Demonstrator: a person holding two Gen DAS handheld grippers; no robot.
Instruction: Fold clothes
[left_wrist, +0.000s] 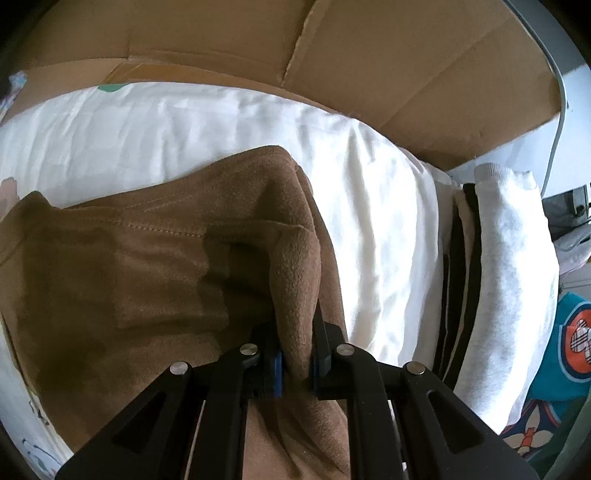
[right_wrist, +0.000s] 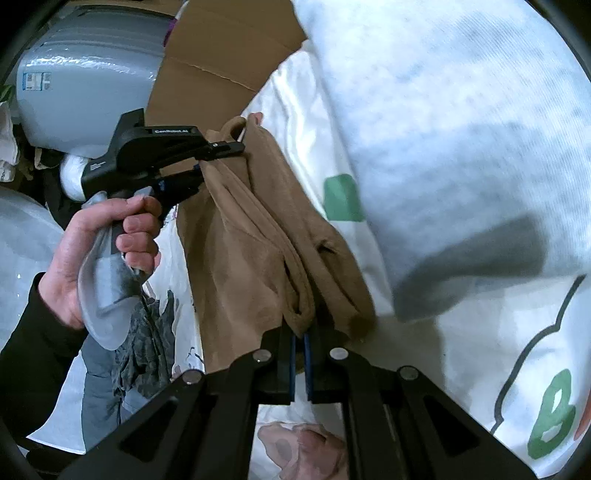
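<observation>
A: Item one, the brown garment (left_wrist: 155, 266)?
B: Fleece-like, tan. It is lying over the white printed sheet (left_wrist: 207, 122), with a stitched seam running across it. A bunched fold is rising from it near the sheet's right side.

A: Left gripper (left_wrist: 297, 363)?
B: Its fingers are clenching that raised fold between the blue pads (left_wrist: 277, 373). In the right wrist view, a hand (right_wrist: 92, 243) in a black sleeve is squeezing its handle.

A: Right gripper (right_wrist: 300, 365)?
B: Its fingers are pinching a lower edge of the same garment; the pads are sitting nearly together with brown cloth caught at the tips. The garment is hanging stretched between the two grippers.

A: Surroundings?
B: Flattened cardboard (left_wrist: 332, 55) is lying beyond the sheet's far edge. A stack of folded clothes (left_wrist: 480, 280), topped by a light grey sweatshirt, is sitting at the sheet's right edge. A grey wrapped suitcase (right_wrist: 85, 81) is standing behind the hand.
</observation>
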